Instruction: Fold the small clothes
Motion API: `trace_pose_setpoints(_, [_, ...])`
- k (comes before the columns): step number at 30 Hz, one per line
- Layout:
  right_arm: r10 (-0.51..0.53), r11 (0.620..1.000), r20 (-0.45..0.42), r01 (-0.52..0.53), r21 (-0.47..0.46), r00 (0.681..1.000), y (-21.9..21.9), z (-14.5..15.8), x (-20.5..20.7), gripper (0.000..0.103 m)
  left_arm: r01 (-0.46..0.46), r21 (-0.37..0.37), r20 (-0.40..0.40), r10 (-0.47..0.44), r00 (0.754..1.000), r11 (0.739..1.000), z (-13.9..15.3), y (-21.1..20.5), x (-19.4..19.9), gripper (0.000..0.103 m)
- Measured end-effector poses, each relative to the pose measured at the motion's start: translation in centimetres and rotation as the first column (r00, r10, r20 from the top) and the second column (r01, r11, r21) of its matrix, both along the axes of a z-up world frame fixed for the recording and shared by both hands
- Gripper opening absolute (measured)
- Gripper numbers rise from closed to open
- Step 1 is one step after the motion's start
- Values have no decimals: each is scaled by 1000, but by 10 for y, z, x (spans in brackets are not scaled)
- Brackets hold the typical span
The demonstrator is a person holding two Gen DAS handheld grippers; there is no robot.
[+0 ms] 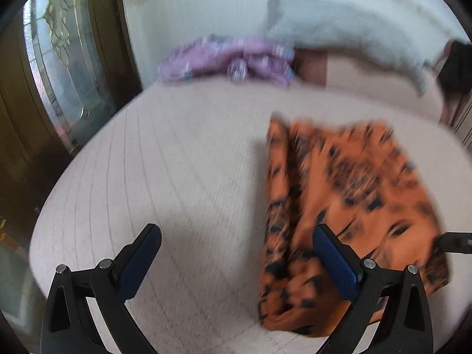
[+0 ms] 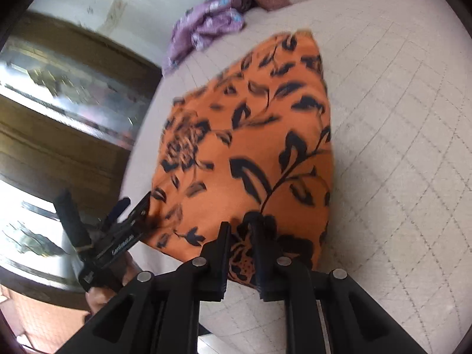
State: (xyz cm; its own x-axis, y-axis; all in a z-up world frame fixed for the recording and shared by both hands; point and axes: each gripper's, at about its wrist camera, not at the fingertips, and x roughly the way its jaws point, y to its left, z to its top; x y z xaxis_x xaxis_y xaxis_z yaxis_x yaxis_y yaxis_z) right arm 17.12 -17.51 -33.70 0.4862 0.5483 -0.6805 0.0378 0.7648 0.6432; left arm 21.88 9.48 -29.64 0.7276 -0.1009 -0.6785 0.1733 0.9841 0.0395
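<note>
Right wrist — orange black-flowered garment folded, flat on bed.

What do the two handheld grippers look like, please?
Both are black plastic, with linkage arms joined by silver pins. The left gripper carries dark blue ribbed pads. The right gripper has black fingers. The right wrist view shows white lettering on the left gripper's side.
</note>
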Motion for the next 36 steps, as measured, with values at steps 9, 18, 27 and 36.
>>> trace_pose_setpoints(9, [-191,975,139,171,144,972,-54,18,-2,81,-15,-119,-37,11,999,993,9,-10,16,102])
trace_pose_setpoints(18, [-184,969,116,160,187,976,-63,9,6,81,5,-26,-11,-5,1000,1000,7,-38,16,102])
trace_pose_setpoints(27, [-194,960,90,171,220,977,-66,-1,11,81,10,15,-22,-10,1000,1000,2,-45,18,102])
trace_pose_setpoints(36, [-190,960,78,169,224,979,-63,-6,13,81,24,33,-32,-23,999,999,-1,-49,19,102])
